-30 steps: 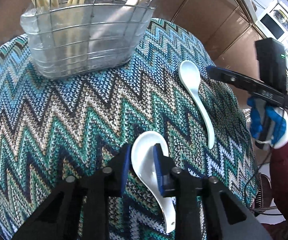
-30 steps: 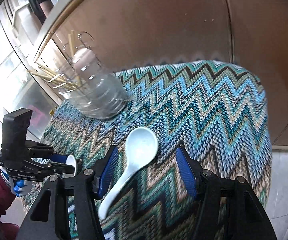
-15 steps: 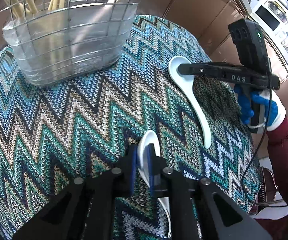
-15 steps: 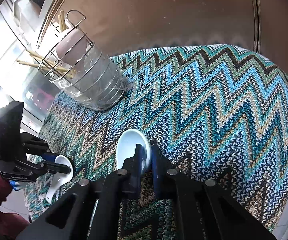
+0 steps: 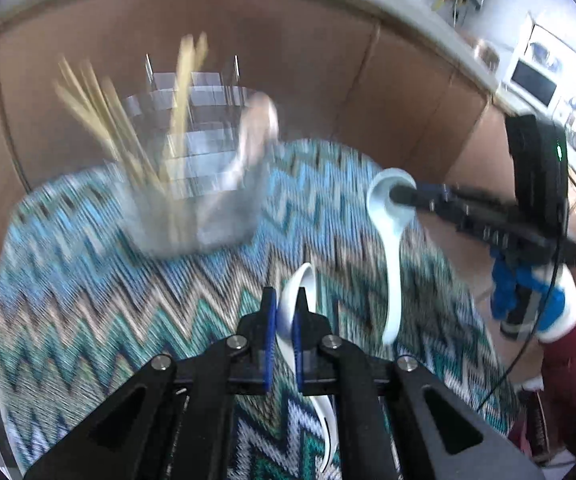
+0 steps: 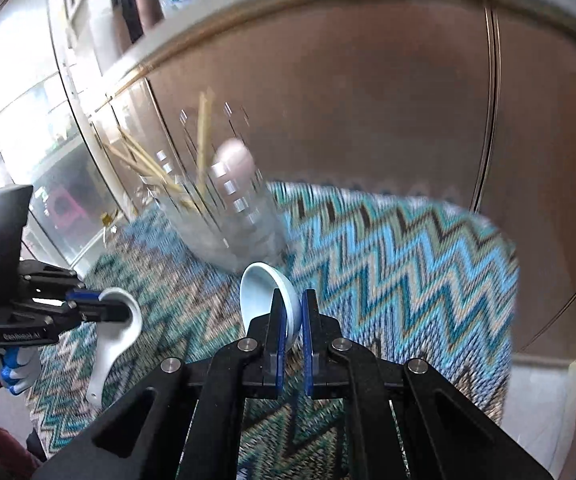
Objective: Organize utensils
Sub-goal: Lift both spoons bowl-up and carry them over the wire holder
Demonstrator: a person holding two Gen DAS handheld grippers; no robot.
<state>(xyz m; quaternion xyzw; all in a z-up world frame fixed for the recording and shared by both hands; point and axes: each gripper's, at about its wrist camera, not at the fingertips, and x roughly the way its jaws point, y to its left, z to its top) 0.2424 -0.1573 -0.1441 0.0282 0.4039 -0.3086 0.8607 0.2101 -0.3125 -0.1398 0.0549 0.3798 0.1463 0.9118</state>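
White ceramic spoons, two: left gripper (image 5: pixel 284 322) clenched on one spoon (image 5: pixel 296 300), right gripper (image 6: pixel 292 320) on the other spoon (image 6: pixel 268 292); lower handle-first into wire caddy (image 6: pixel 228 216), avoiding chopsticks (image 6: pixel 204 132)

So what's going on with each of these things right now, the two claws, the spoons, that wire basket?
Left gripper: shut on a white soup spoon, lifted off the cloth.
Right gripper: shut on a second white soup spoon, gripped by its bowl, handle hanging down.
Wire utensil basket: upright on the zigzag tablecloth, holding chopsticks and a pinkish spoon; blurred.
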